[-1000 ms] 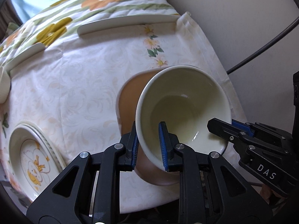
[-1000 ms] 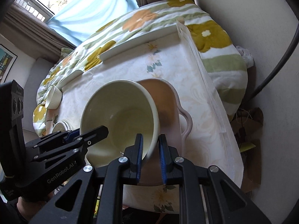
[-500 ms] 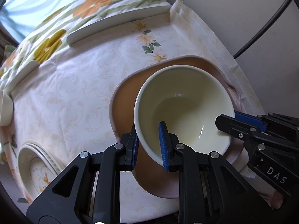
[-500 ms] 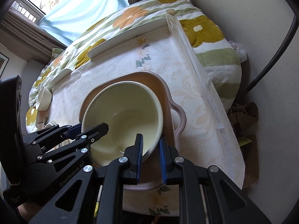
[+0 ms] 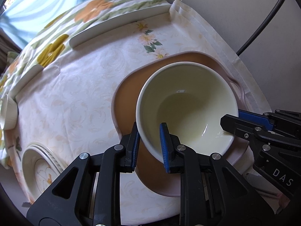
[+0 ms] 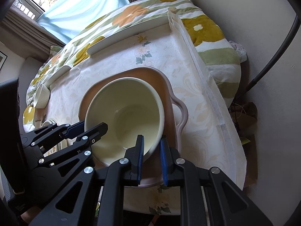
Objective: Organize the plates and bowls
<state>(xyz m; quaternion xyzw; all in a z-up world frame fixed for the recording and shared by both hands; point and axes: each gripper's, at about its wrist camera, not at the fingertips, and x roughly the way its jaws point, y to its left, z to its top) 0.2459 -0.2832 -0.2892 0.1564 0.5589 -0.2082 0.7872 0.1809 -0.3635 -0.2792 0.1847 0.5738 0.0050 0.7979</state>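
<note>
A cream bowl [image 5: 188, 103] is held by both grippers inside a brown dish with a pink rim and side handles [image 5: 128, 98]. My left gripper [image 5: 149, 130] is shut on the bowl's near rim, one pad inside and one outside. On the opposite side of the rim my right gripper [image 6: 152, 145] is shut in the same way. Each gripper also shows in the other's view: the right gripper [image 5: 232, 116] and the left gripper [image 6: 92, 127]. The bowl [image 6: 128, 113] sits low in the dish [image 6: 180, 113]; I cannot tell whether its base touches.
A stack of flower-patterned plates [image 5: 41, 169] lies at the near left. A small white ribbed bowl [image 5: 7, 113] stands at the left edge. Two long white dishes [image 5: 116, 26] line the far edge. The wall and a black cable [image 6: 272, 56] are close on the right.
The bowl, held by both grippers, has moved from the dish's near edge to over its middle and sunk lower. The left gripper has rolled a little.
</note>
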